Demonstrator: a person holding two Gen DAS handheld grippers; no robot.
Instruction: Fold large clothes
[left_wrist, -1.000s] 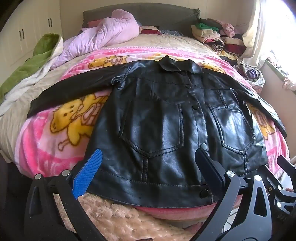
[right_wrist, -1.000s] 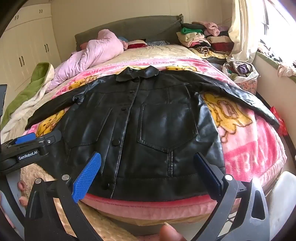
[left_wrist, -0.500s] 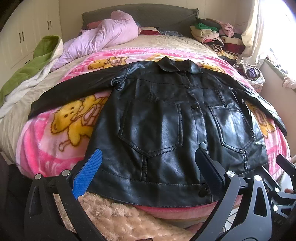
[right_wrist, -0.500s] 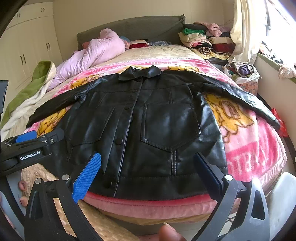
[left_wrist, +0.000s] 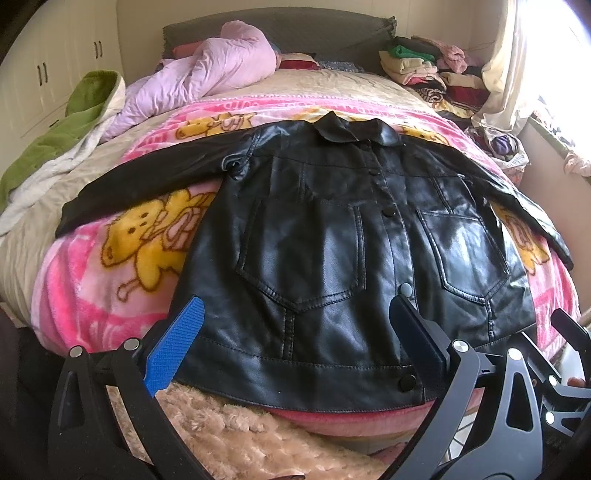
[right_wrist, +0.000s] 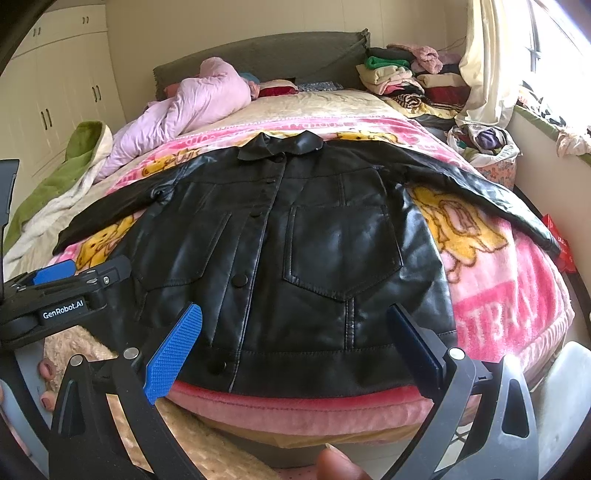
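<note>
Black jacket: a leather-look jacket (left_wrist: 332, 258) lies front-up and buttoned on the pink cartoon blanket (left_wrist: 122, 258), collar toward the headboard, hem at the near edge of the bed, both sleeves spread outward.
Left sleeve: stretches across the blanket toward the green throw (left_wrist: 74, 122); its cuff (left_wrist: 64, 225) shows plainly in the left view.
Right sleeve: runs down toward the bed's right edge; its cuff (right_wrist: 546, 236) is clearest in the right view.
Left claw: the left gripper (left_wrist: 295, 343) hovers just short of the hem, jaws spread wide, grasping nothing.
Right claw: the right gripper (right_wrist: 295, 339) hangs over the other half of the hem, also released and empty.
Stage: judged as the approach before a first fold; the jacket is not yet gripped.
Risk: the slick, stiff material may slip from the pads or spring back out of a fold; lifting the hem alone could drag the jacket off the bed edge.
Only in right view: the left gripper's body from the side, bare toes (right_wrist: 48, 369) on the fluffy rug (right_wrist: 74, 343), and a red object by the wall.
Only in left view: the lower right-hand snap on the hem (left_wrist: 407, 382).
Farther off: pink duvet (right_wrist: 199, 99), stacked clothes (right_wrist: 399, 77), curtain and wardrobe.
</note>
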